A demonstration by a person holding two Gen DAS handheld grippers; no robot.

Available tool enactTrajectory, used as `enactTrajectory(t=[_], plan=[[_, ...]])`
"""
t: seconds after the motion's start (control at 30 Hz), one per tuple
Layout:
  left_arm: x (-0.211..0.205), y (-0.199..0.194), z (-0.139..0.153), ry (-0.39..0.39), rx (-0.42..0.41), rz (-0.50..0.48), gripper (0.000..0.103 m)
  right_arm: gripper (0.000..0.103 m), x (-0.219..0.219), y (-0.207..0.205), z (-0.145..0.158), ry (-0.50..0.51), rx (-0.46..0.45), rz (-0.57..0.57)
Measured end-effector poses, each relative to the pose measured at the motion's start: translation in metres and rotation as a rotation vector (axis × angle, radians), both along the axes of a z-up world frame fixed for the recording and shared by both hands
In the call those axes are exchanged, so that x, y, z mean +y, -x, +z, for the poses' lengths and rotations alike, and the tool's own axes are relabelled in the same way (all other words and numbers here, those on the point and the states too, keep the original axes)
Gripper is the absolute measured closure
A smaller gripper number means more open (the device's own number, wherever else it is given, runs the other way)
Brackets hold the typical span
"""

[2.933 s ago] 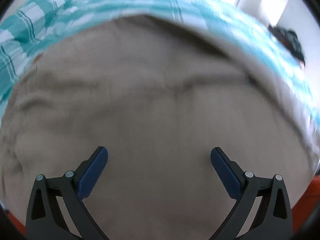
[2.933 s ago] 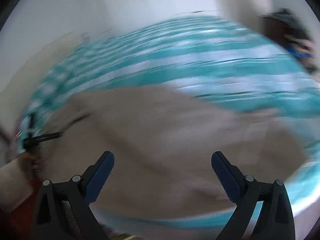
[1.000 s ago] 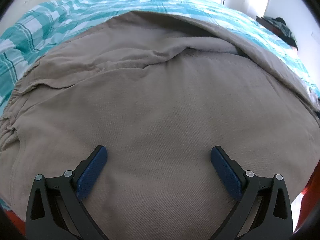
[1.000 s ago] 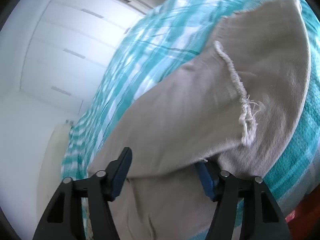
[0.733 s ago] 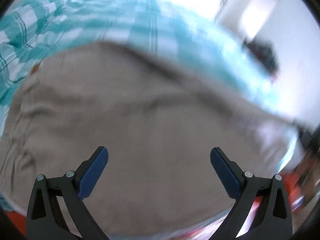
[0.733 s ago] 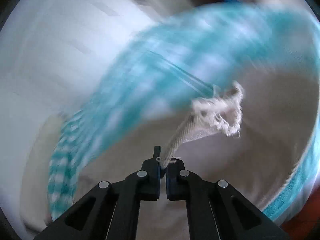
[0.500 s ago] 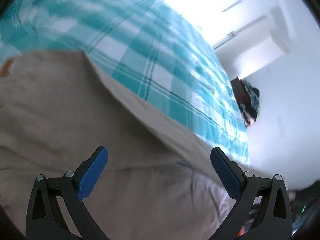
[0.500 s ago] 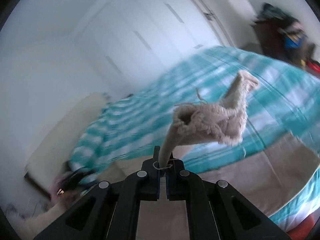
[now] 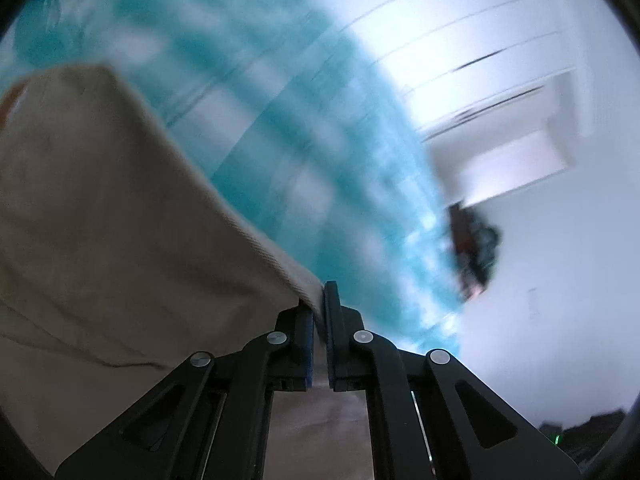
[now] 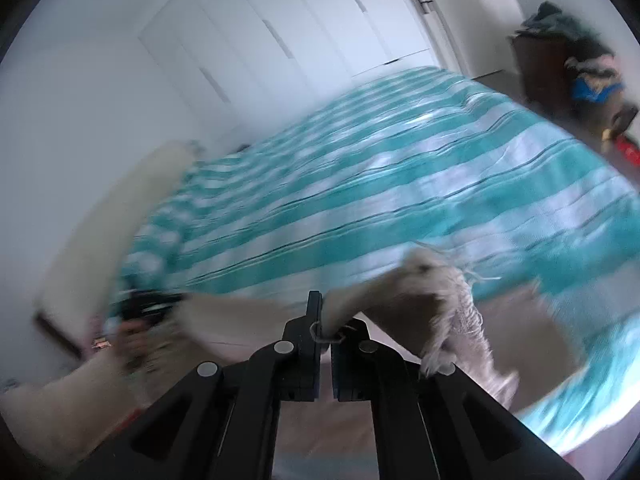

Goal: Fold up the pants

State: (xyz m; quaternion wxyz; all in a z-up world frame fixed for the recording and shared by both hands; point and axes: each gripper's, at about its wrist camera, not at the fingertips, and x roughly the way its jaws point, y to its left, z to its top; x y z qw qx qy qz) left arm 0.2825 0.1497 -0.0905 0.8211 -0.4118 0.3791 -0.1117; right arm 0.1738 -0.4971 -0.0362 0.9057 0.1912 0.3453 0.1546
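The beige pants (image 9: 104,216) lie on a bed with a teal and white checked cover (image 9: 280,128). My left gripper (image 9: 319,304) is shut on the edge of the pants, and the cloth stretches away to the left. My right gripper (image 10: 323,320) is shut on the frayed hem (image 10: 452,300) of a pant leg, lifted above the bed (image 10: 380,168). The rest of the pants (image 10: 520,332) lies below. The other hand and left gripper (image 10: 140,304) show blurred at the left of the right wrist view.
White wardrobe doors (image 10: 280,40) stand behind the bed. A dark cabinet piled with clothes (image 10: 572,60) stands at the right. A cream headboard (image 10: 120,216) is at the left. Both views are motion-blurred.
My left gripper, open half a second ago, has shut on the pants' edge. My right gripper keeps the frayed hem and has swung it lower and to the right.
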Motion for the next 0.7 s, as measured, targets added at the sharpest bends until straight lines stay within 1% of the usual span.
enactTrajectory(t=[0.03,0.07,0.1,0.13,0.17,0.2,0.23,0.27,0.3,0.33,0.37,0.4,0.47,0.5,0.53,0.57,0.63,0.7], plan=[[0.001,0.017,0.022,-0.024,-0.07,0.001,0.101,0.099,-0.001,-0.012,0.014,0.012,-0.051,0.003],[0.0,0.032,0.038,-0.062,-0.119,-0.003,0.1,0.1,-0.002,-0.018,0.029,-0.001,-0.106,0.016],[-0.002,0.053,0.053,-0.131,-0.154,-0.011,0.1,0.1,-0.003,-0.018,0.053,-0.038,-0.194,0.056],[-0.005,0.072,0.06,-0.192,-0.168,-0.022,0.1,0.099,-0.005,-0.017,0.065,-0.043,-0.236,0.077],[-0.01,0.091,0.058,-0.237,-0.165,-0.037,0.1,0.099,-0.006,-0.013,0.074,-0.031,-0.264,0.094],[-0.016,0.108,0.046,-0.257,-0.138,-0.061,0.1,0.099,-0.009,-0.01,0.075,-0.003,-0.258,0.115],[-0.023,0.12,0.027,-0.26,-0.09,-0.087,0.1,0.099,-0.014,-0.009,0.068,0.005,-0.226,0.123],[-0.033,0.131,0.002,-0.264,-0.025,-0.122,0.099,0.099,-0.02,-0.007,0.054,0.008,-0.174,0.124],[-0.044,0.14,-0.028,-0.27,0.045,-0.174,0.099,0.099,-0.032,-0.005,0.023,0.006,-0.065,0.104],[-0.055,0.145,-0.056,-0.273,0.108,-0.22,0.099,0.099,-0.04,-0.006,-0.004,0.011,0.021,0.078],[-0.065,0.149,-0.079,-0.277,0.163,-0.246,0.099,0.099,-0.049,-0.007,-0.035,0.027,0.113,0.048],[-0.073,0.149,-0.095,-0.28,0.198,-0.262,0.1,0.099,-0.057,-0.004,-0.075,0.064,0.225,0.015],[-0.085,0.152,-0.107,-0.314,0.23,-0.27,0.1,0.099,-0.066,-0.005,-0.122,0.125,0.355,-0.023],[-0.088,0.153,-0.106,-0.316,0.231,-0.265,0.1,0.099,-0.068,-0.002,-0.147,0.153,0.425,-0.043],[-0.089,0.155,-0.103,-0.315,0.227,-0.264,0.1,0.099,-0.07,-0.001,-0.156,0.149,0.445,-0.051],[-0.089,0.157,-0.098,-0.318,0.222,-0.265,0.1,0.099,-0.072,0.002,-0.16,0.138,0.443,-0.063],[-0.089,0.156,-0.094,-0.332,0.212,-0.266,0.1,0.098,-0.075,0.006,-0.155,0.107,0.412,-0.088],[-0.089,0.152,-0.098,-0.323,0.212,-0.256,0.1,0.093,-0.078,0.006,-0.15,0.075,0.4,-0.106]])
